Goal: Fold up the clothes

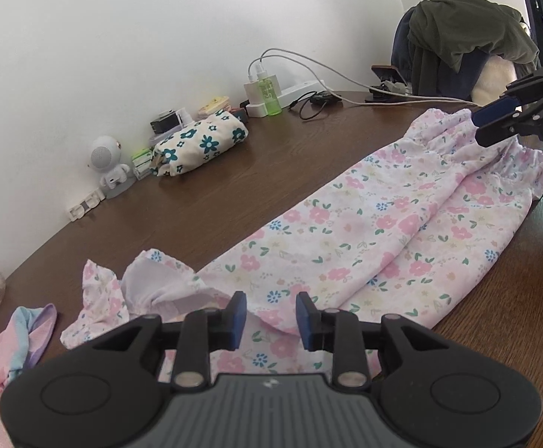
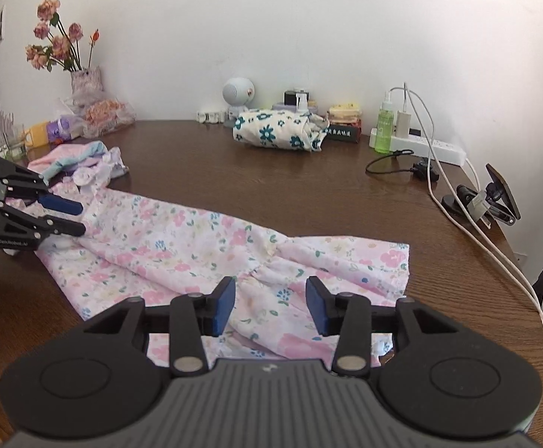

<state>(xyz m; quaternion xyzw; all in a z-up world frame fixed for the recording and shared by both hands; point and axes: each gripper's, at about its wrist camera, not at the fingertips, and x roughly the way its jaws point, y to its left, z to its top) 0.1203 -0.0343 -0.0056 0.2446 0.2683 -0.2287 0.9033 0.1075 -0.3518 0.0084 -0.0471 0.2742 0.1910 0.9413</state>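
Left wrist view: floral pink garment spread lengthwise on the brown table, nearly flat, with a ruffled elastic end far right and a crumpled, partly turned-out end near left. Left gripper over that crumpled end, fingers parted, a ridge of cloth between them but no pad pressing on it: released. Right gripper at the elastic end, one blue pad showing above the gathers.

Right wrist view: right gripper above the gathered waistband, fingers apart, cloth lying slack beneath: released as well. Left gripper at the garment's far end, beside a pile of pastel clothes.

Judged thin, light and limp; likely to sag, bunch and slide easily on the smooth wood, with no stiffness to hold a crease unaided. Best pinched at the elastic gathers, where several layers give a thicker bite, and at the hem corners of the opposite end; a mid-panel pinch would probably catch one layer only and drag the rest askew.
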